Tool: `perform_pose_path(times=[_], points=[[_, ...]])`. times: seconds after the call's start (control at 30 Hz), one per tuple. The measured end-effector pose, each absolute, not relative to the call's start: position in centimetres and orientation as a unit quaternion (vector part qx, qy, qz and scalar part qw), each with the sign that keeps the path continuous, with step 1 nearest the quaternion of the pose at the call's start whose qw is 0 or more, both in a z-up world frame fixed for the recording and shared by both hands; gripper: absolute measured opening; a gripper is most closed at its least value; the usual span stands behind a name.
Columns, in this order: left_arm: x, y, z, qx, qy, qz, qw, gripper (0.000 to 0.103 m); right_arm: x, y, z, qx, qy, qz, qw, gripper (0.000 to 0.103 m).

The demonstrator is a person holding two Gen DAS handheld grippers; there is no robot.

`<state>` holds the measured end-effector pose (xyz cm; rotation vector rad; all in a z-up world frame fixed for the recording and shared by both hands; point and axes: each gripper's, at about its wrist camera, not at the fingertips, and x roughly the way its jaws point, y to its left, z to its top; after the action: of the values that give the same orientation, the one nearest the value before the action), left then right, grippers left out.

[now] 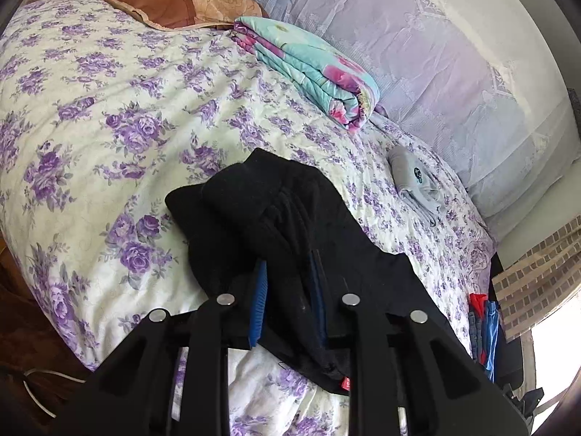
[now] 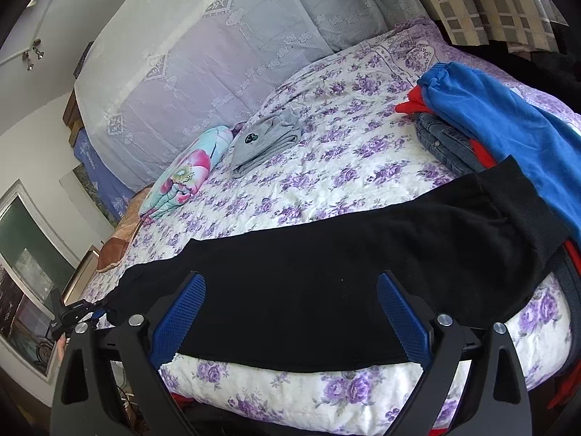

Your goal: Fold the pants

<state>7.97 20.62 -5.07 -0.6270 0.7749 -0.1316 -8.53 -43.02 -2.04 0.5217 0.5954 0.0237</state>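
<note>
Left wrist view: the left gripper (image 1: 288, 272) has its fingers (image 1: 258, 307) clamped on the black pants (image 1: 276, 214), bunched on the bed (image 1: 109, 109); the cloth hides its right finger.

Right wrist view: the right gripper (image 2: 290, 283) has its fingers (image 2: 181, 312) wide apart over the pants (image 2: 326, 265), which lie along the near edge; their far-right end is cut off by the blue garment (image 2: 508, 123).

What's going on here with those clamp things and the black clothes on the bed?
A person is folding black pants on a flowered bedspread, using a handheld gripper in each hand. The left gripper has pinched a bunched part of the pants between its blue pads. The right gripper is open, its fingers straddling the flat fabric near the bed's edge. Other clothes lie piled nearby.
</note>
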Motion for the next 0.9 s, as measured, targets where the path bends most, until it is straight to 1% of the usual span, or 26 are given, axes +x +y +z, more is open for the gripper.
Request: perform_pose_path(times=[0.17,0.27,0.3,0.4,0.53,0.57,0.6,0.63,0.67,0.7,0.73,0.77,0.8,0.9], points=[[9.1,19.5,-4.8,-0.294,0.369,-0.074,0.879,0.02,-8.8,-43.7,-1.9,0.262,0.287,0.013,0.921,0.096],[9.9,19.6,-5.8,-0.318,0.376,-0.086,0.866,0.007,-8.8,-44.1,-1.9,0.266,0.301,0.018,0.916,0.096],[9.7,19.6,-5.9,-0.322,0.373,-0.088,0.866,0.006,-9.0,-44.4,-1.9,0.269,0.307,0.016,0.913,0.096],[9.1,20.1,-5.9,-0.329,0.359,-0.09,0.869,0.006,-10.0,-45.8,-1.7,0.29,0.31,0.007,0.906,0.096],[8.7,20.7,-5.8,-0.341,0.355,-0.098,0.865,0.005,-11.5,-48.4,-2.2,0.349,0.309,-0.003,0.885,0.095],[8.6,20.6,-5.8,-0.341,0.355,-0.098,0.865,0.005,-11.8,-49.0,-2.4,0.365,0.308,-0.003,0.879,0.092],[8.6,20.6,-5.8,-0.342,0.355,-0.098,0.865,0.005,-11.9,-49.5,-2.7,0.38,0.31,-0.002,0.872,0.086],[8.6,20.6,-5.9,-0.342,0.355,-0.098,0.865,0.005,-12.0,-49.9,-3.2,0.394,0.315,0.001,0.863,0.082],[8.6,20.6,-5.8,-0.341,0.355,-0.098,0.865,0.005,-12.0,-50.3,-3.7,0.406,0.324,0.002,0.855,0.075],[8.6,20.6,-5.8,-0.34,0.355,-0.099,0.865,0.005,-12.0,-50.5,-4.4,0.416,0.335,0.002,0.846,0.066],[8.6,20.6,-5.8,-0.34,0.355,-0.099,0.865,0.005,-11.9,-50.7,-5.2,0.426,0.347,0.003,0.836,0.06],[8.6,20.6,-5.8,-0.34,0.355,-0.098,0.865,0.005,-11.9,-50.8,-6.0,0.436,0.358,0.001,0.826,0.05],[8.6,20.6,-5.8,-0.34,0.356,-0.097,0.865,0.005,-11.9,-51.0,-6.6,0.445,0.364,-0.001,0.818,0.044],[8.7,20.6,-6.0,-0.34,0.358,-0.095,0.864,0.005,-12.0,-51.1,-7.7,0.451,0.37,-0.013,0.812,0.041]])
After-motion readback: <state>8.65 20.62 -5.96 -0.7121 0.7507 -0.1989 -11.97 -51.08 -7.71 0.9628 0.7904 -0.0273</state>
